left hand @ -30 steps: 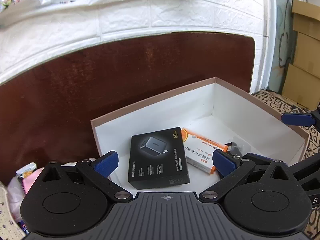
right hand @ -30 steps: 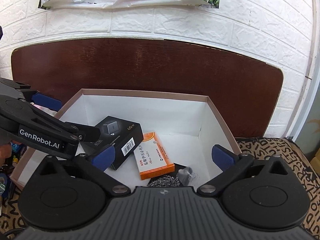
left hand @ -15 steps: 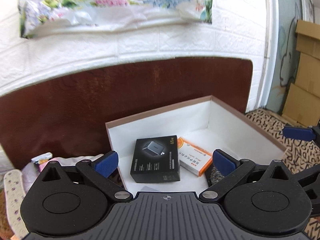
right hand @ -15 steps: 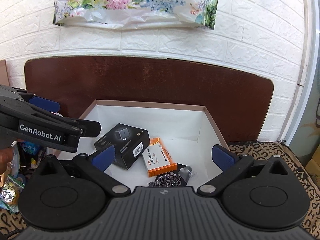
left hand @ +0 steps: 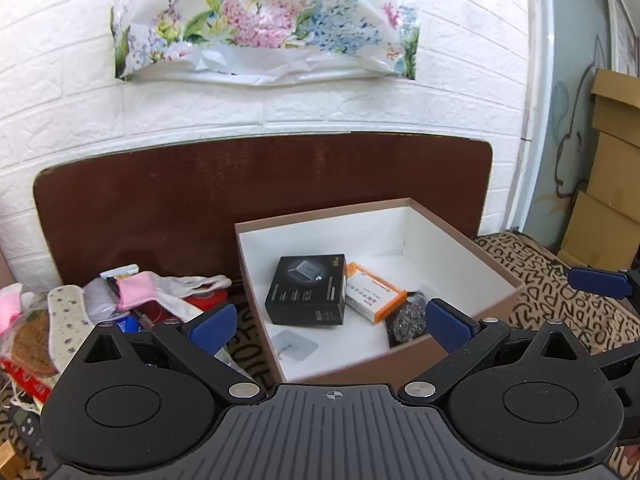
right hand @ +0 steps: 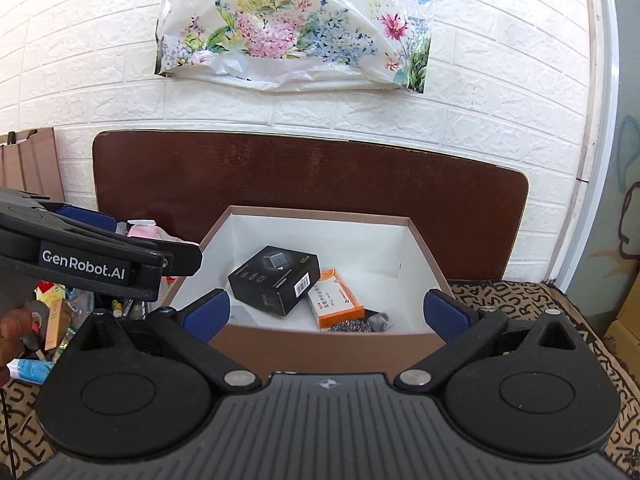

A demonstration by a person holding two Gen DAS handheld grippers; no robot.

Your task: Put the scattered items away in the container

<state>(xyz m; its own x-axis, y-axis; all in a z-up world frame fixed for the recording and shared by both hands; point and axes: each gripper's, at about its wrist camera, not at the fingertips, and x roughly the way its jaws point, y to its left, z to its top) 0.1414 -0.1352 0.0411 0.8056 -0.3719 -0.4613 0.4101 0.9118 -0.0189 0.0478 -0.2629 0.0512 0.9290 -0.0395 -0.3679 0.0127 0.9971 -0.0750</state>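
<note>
The container [left hand: 360, 368] is a brown box with a white inside, open at the top. In it lie a black charger box [left hand: 306, 290], an orange-and-white medicine box [left hand: 374, 298], a steel scrubber [left hand: 408, 318] and a small clear packet [left hand: 294, 346]. My left gripper [left hand: 331, 324] hangs open and empty just short of the box's near-left corner. My right gripper [right hand: 328, 312] is open and empty too, in front of the container's near wall [right hand: 320, 350]. The scattered items [left hand: 120, 300] lie piled left of the box: pink and white cloth, an insole, packets.
A dark brown board [left hand: 260, 184] stands behind the box against a white brick wall, with a floral plastic bag [left hand: 264, 28] hung above. Cardboard boxes [left hand: 612, 168] stack at the far right. A letter-patterned cloth [right hand: 520, 300] covers the surface. A hand [right hand: 8, 332] holds the left gripper [right hand: 100, 256].
Both grippers have drawn back and upward from inside the box. The box now looks smaller and farther, and the pile on the left has come into view.
</note>
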